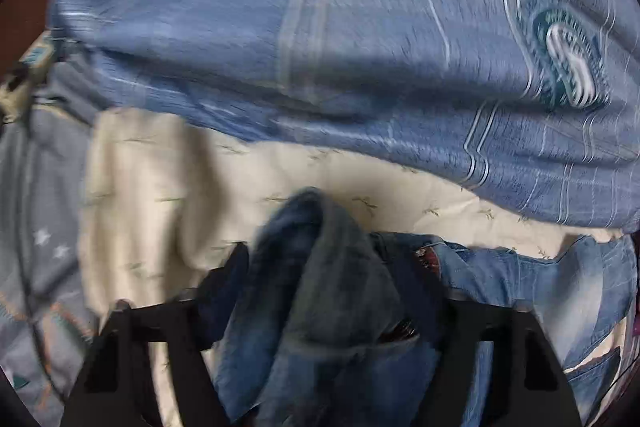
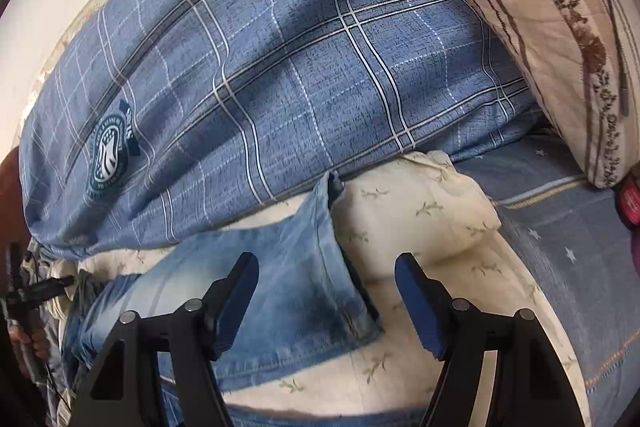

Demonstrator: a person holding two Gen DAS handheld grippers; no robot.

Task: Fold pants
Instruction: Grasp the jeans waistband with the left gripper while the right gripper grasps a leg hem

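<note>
clearly my left gripper (image 1: 320,267) has a thick bunch of the jeans (image 2: 288,291) between its jaws, the rest lying on the cream sheet (image 2: 420,219). my right gripper (image 2: 326,291) gapes empty over the hem. a loose bite could drop the bunch and undo the fold.

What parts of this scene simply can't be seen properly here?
- Left wrist view: left gripper fingertips hidden by bunched jeans; grip unclear.
- Same view: plaid quilt emblem motion-blurred, unreadable.
- Right wrist view: jeans run under the right gripper and off the bottom edge.
</note>
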